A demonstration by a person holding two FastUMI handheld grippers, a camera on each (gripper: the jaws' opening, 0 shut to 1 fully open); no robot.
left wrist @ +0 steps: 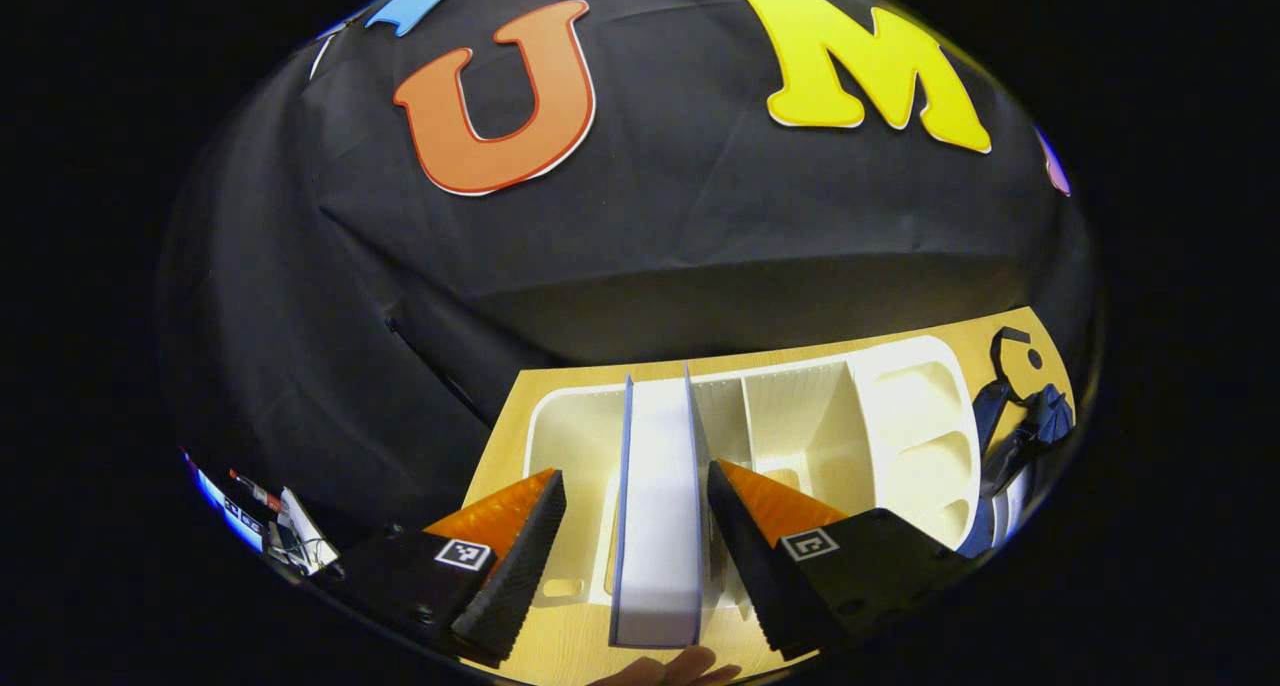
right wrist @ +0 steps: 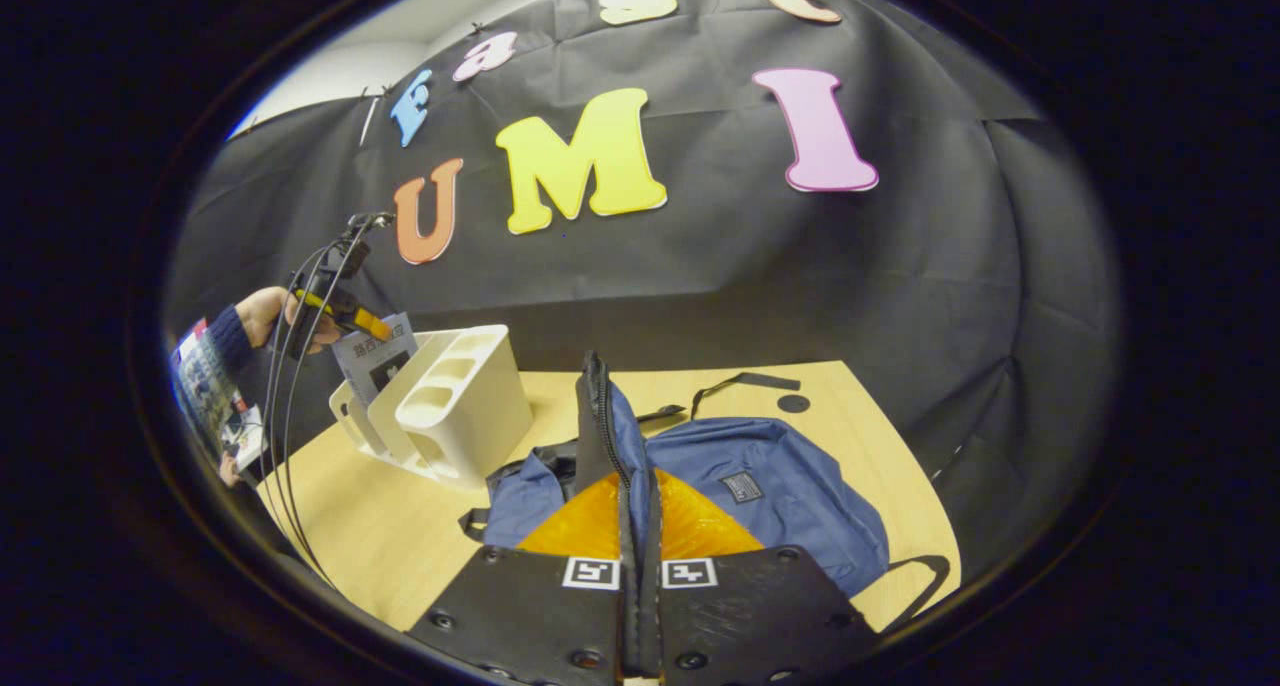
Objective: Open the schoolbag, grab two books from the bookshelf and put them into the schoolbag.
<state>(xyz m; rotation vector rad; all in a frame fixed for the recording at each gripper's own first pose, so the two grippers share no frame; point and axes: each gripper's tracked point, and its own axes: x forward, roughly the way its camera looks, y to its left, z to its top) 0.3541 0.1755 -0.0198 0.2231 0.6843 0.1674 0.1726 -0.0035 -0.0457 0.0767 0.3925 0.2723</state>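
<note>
Left gripper [left wrist: 636, 526]: fingers wide apart, either side of an upright book [left wrist: 657, 506], not touching it.
Right gripper [right wrist: 637, 526]: fingers closed on the bag's raised zipper edge [right wrist: 598, 416].
Bag [right wrist: 770, 486]: blue, lying flat on the wooden table [right wrist: 400, 536], toward its right edge.
Shelf [right wrist: 450, 406]: white, divided, near the table's left back corner; book in a left compartment.
Hand [right wrist: 265, 316]: dark sleeve, holding the left gripper over the shelf; cables hang from it.
Room: black cloth wall [right wrist: 900, 286] behind the table; pale wall above it.
</note>
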